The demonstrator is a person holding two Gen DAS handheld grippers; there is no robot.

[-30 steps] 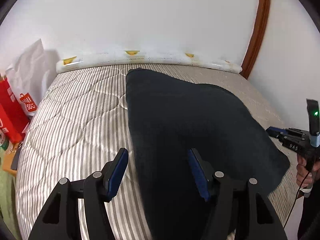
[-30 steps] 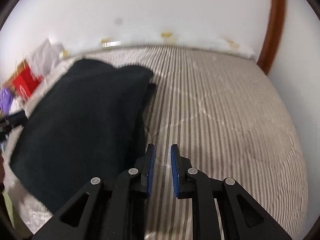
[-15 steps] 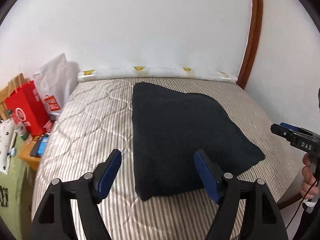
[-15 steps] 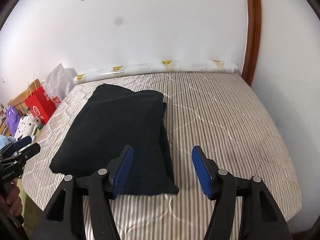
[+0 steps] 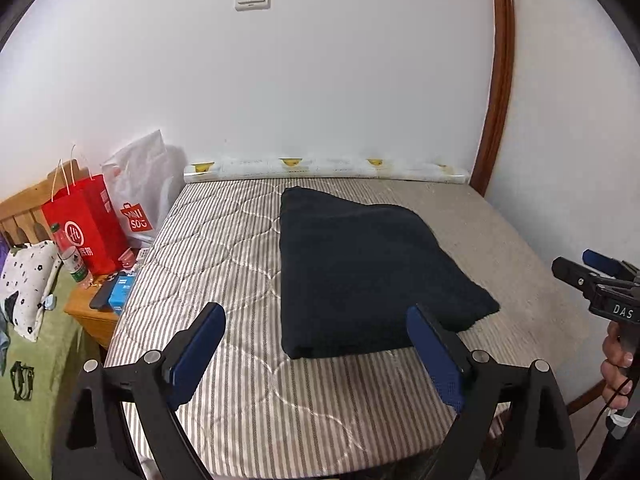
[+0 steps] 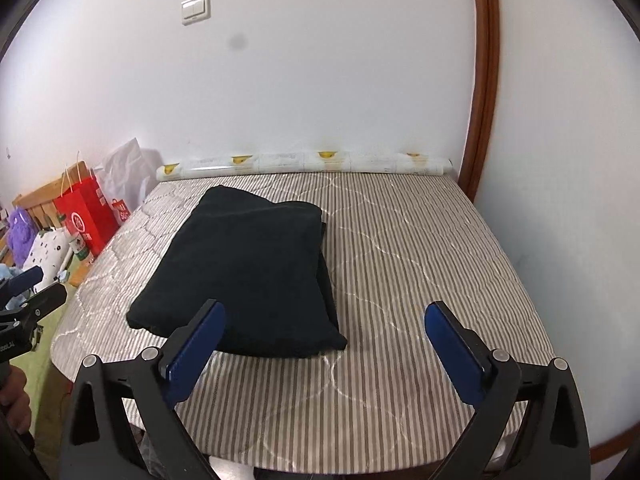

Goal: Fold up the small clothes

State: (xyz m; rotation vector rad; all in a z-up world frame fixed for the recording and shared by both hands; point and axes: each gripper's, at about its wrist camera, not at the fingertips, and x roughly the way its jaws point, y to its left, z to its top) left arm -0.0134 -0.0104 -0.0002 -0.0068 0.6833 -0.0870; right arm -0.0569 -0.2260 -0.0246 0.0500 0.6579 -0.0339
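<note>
Both tongs, left gripper [image 5: 316, 354] and right gripper [image 6: 325, 346], just opened wide, nothing held. Dark folded cloth [image 5: 360, 268] on mattress [image 5: 224, 248] judged soft, light, floppy. Best gripped at near corners.

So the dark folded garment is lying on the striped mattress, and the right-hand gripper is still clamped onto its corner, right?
Not quite. The dark folded garment does lie on the striped mattress, but the right gripper is not clamped on it: its jaws have just been opening and stand wide, nothing between them, as the right wrist view shows.
</note>
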